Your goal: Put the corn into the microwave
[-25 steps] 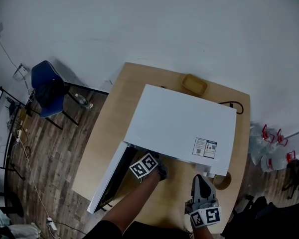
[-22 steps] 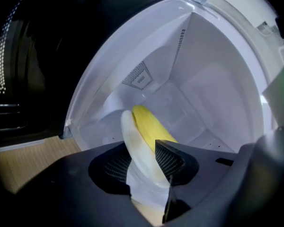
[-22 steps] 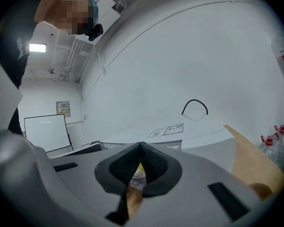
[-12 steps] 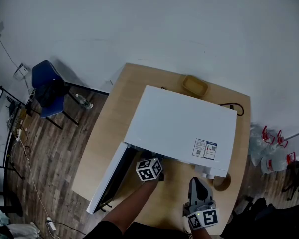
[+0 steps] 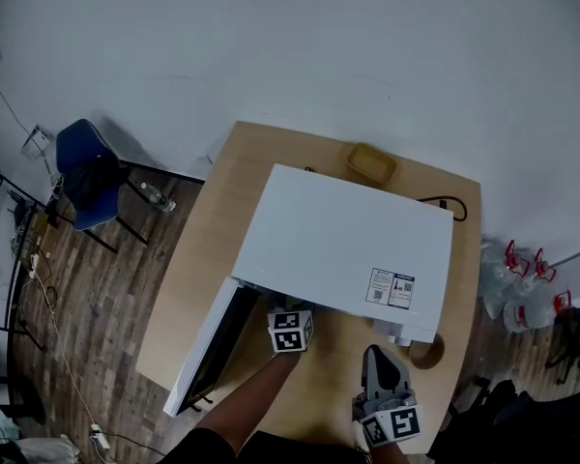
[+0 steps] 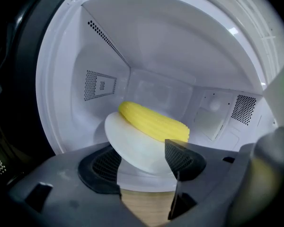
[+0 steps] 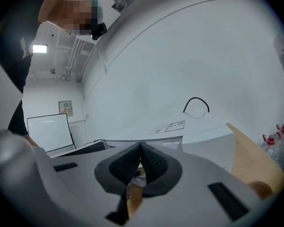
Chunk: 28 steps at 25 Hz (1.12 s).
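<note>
left tongs (image 6: 142, 162): just opening, empty, nearer | corn (image 6: 154, 122): just ahead, crosswise, seemingly resting on plate (image 6: 132, 150) | right tongs (image 7: 140, 161): closed, empty

The microwave (image 5: 343, 240) took up most of the table (image 5: 217, 220), leaving a bare strip along its left side. The open door (image 5: 208, 341) barred approach to the cavity from the left. Inside, corn (image 6: 154, 122) on a white plate (image 6: 132, 150) occupied the middle of the floor. The space above it was clear.
</note>
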Available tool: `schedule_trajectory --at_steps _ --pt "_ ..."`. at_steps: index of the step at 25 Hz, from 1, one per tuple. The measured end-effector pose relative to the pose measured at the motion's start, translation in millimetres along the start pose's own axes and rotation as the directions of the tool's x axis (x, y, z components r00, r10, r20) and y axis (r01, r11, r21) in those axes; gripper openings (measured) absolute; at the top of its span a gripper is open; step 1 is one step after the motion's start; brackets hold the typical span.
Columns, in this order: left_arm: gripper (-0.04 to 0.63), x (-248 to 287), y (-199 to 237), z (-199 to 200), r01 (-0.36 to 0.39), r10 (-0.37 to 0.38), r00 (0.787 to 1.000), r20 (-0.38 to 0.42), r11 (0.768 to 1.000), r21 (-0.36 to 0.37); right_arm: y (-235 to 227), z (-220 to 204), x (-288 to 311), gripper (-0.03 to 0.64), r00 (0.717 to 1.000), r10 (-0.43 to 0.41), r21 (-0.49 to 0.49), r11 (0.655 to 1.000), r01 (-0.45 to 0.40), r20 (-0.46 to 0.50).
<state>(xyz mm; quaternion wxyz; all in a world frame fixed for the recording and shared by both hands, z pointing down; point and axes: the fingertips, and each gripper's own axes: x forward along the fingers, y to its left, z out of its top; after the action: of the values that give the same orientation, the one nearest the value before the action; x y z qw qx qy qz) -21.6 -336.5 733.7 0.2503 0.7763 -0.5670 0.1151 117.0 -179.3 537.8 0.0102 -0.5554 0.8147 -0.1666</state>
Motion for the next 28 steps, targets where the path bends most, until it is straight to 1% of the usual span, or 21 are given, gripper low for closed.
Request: schedule_trajectory --at_steps 3,5,8,11,13,17,19,22,28 --pt "0.267 0.6 -2.1 -1.8 0.011 -0.010 1.000 -0.023 0.999 0.037 -3.9 -1.2 -0.1 0.058 1.000 -0.008 0.001 1.000 0.008 -0.004" --pt "0.270 0.0 -2.7 -1.4 0.014 -0.013 0.999 -0.031 0.999 0.047 -5.3 -2.7 0.1 0.058 1.000 -0.012 0.010 1.000 0.012 -0.008" --pt "0.286 -2.5 0.3 -3.6 -0.010 0.012 0.999 -0.030 0.999 0.053 -3.1 -4.4 -0.8 0.058 1.000 -0.006 0.013 1.000 0.007 -0.012" --pt "0.307 -4.3 4.7 -9.1 -0.033 0.034 0.999 -0.033 0.999 0.024 0.0 -5.4 -2.7 0.058 1.000 0.002 0.011 1.000 -0.001 -0.015" --pt "0.316 -5.0 6.8 -10.9 -0.043 0.044 0.998 -0.033 0.999 0.017 1.4 -5.9 -4.4 0.058 1.000 0.003 0.013 1.000 -0.003 -0.015" --pt "0.328 -2.5 8.6 -8.6 -0.059 0.061 0.998 -0.028 0.997 0.056 0.9 -7.9 -8.1 0.058 1.000 0.000 0.014 1.000 0.001 -0.018" --pt "0.333 0.7 8.2 -8.3 -0.056 0.057 0.998 -0.028 0.998 0.034 -0.1 -8.6 -9.4 0.058 1.000 -0.002 0.016 1.000 0.002 -0.021" --pt "0.334 3.4 7.2 -10.1 -0.040 0.040 0.999 -0.009 0.998 -0.044 -1.6 -9.1 -9.9 0.058 1.000 -0.004 0.017 1.000 0.004 -0.024" --pt "0.334 -3.1 8.2 -8.3 -0.041 0.046 0.997 0.057 0.996 -0.084 -5.6 -10.4 -11.4 0.058 1.000 -0.005 0.016 1.000 0.005 -0.031"
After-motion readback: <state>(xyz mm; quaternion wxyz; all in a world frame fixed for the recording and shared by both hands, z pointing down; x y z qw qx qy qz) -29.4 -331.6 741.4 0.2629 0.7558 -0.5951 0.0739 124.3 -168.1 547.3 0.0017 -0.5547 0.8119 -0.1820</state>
